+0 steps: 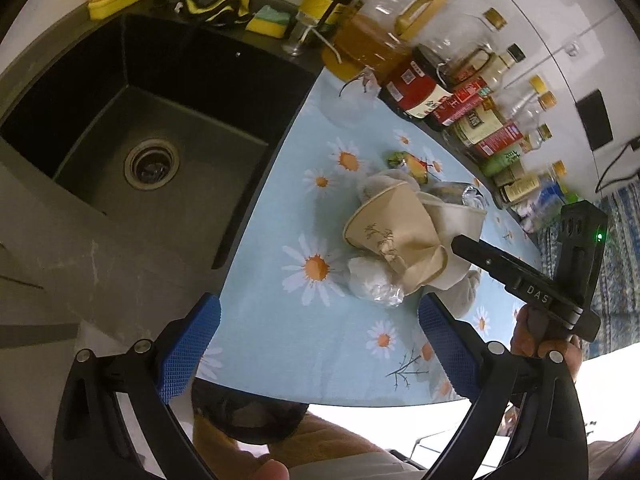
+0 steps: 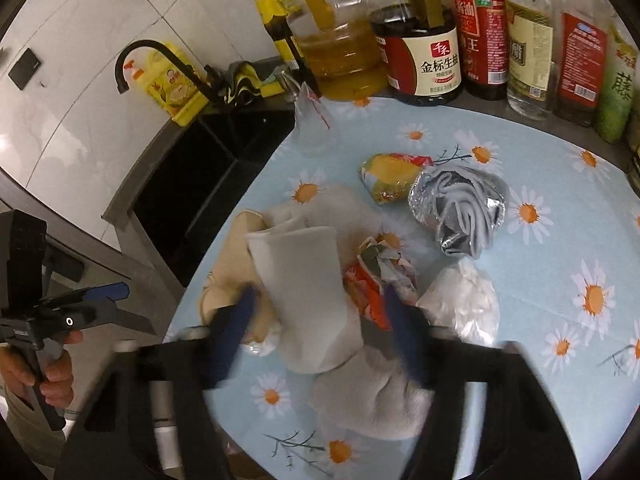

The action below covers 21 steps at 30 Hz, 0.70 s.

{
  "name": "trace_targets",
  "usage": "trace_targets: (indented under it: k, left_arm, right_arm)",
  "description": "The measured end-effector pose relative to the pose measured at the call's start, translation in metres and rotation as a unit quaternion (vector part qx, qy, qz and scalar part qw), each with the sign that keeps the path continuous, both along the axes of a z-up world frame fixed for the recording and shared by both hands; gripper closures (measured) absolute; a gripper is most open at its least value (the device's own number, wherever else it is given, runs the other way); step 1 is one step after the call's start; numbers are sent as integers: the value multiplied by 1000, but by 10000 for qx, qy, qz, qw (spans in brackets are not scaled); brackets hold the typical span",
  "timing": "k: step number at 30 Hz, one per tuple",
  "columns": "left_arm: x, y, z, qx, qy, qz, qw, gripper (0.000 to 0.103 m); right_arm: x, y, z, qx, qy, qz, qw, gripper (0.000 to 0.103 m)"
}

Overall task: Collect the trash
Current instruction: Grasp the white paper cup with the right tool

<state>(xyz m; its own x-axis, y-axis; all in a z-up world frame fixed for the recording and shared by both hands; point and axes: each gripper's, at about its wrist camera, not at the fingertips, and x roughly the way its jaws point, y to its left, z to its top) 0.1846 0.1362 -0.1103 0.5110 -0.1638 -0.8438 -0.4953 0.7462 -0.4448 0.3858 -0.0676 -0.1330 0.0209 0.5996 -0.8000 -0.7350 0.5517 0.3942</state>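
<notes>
Two grippers work here: my right gripper (image 2: 316,316) brackets the white paper cup (image 2: 308,288) on the table (image 2: 540,240), seemingly not yet clamped; I should squeeze gently. My left gripper (image 1: 320,344) hangs open.

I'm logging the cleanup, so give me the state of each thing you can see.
left gripper: jaws open, empty
right gripper: jaws open around the white paper cup
white paper cup: on its side
tan paper cup: crushed, on its side
foil wrapper: crumpled
oil jug: partly full
sink: dry
</notes>
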Motion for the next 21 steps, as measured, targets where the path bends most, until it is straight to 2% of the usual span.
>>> trace_targets:
  k: [1, 6, 13, 21]
  left_arm:
    - [1, 0, -1, -18, 3, 31, 10000, 7]
    - [7, -6, 0, -63, -63, -6, 10000, 7]
    - [26, -16, -1, -157, -112, -296, 9994, 7]
    - [54, -24, -9, -701, -234, -566, 9957, 7]
  right_arm:
    - [1, 1, 0, 18, 18, 29, 10000, 58]
    - [0, 0, 5, 105, -138, 110, 9998, 63]
    - [-1, -16, 19, 268, -262, -21, 9993, 65]
    - [-2, -47, 37, 434, -384, -394, 9975, 65]
